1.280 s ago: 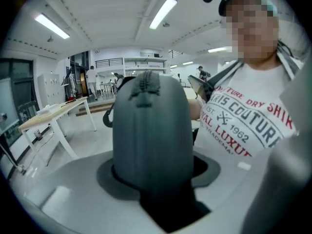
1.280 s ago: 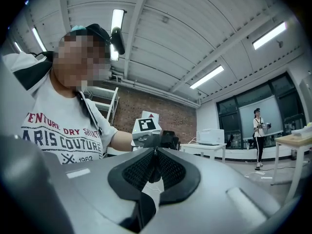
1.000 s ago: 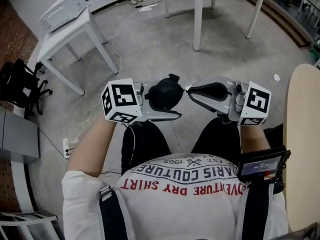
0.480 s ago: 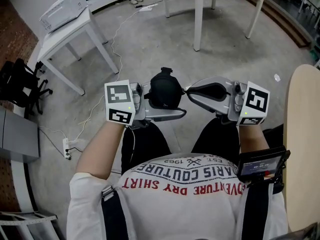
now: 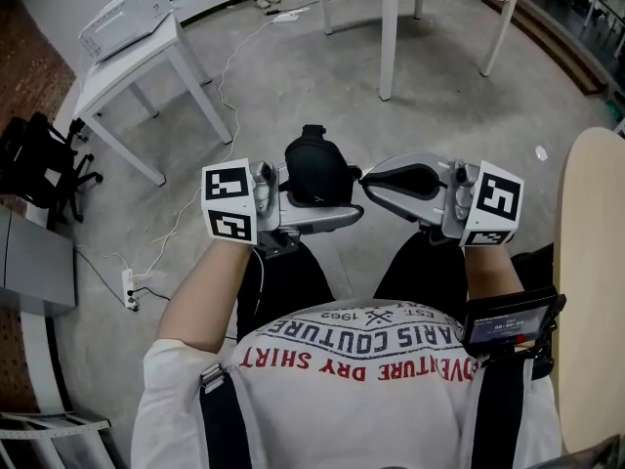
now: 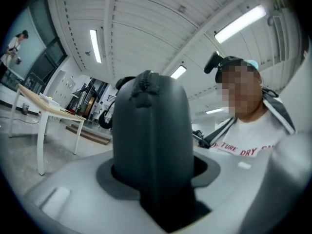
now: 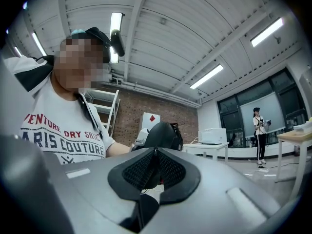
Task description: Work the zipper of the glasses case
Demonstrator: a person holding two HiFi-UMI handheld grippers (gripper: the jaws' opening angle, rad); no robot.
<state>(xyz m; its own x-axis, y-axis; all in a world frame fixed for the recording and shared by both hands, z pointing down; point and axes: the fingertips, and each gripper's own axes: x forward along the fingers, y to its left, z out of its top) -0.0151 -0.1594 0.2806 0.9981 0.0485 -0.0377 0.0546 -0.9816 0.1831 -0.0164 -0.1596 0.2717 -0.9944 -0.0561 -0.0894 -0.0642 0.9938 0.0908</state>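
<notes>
1. The left claw (image 5: 322, 203) lies level and points toward the right claw. Its jaws are closed on the lower body of the glasses case, one on each broad side, as the left gripper view shows.
2. The glasses case (image 5: 314, 167) is black and dome-shaped. It stands roughly upright in the left claw, in the air above the person's knees and well clear of any desk. A line of zipper (image 6: 145, 87) teeth runs over its crown and down the edge. No view shows the slider clearly.
3. The right claw (image 5: 369, 177) points left, and its tip sits just beside the right edge of the case. Its jaws are drawn together until the tips meet. Whether a zipper tab is pinched between them cannot be made out.
4. Handling, judged:
   - The case looks light, and its shell appears semi-rigid, so a firm squeeze should hold it without crushing it.
   - The surface seems matte fabric and is unlikely to slip.
   - The sound hold is the present one, low on the broad faces, which leaves the zipper track free.
   - The right claw should take only the small pull tab and draw it along the seam, not away from it. A pull away from the seam may twist the case in the left claw.
</notes>
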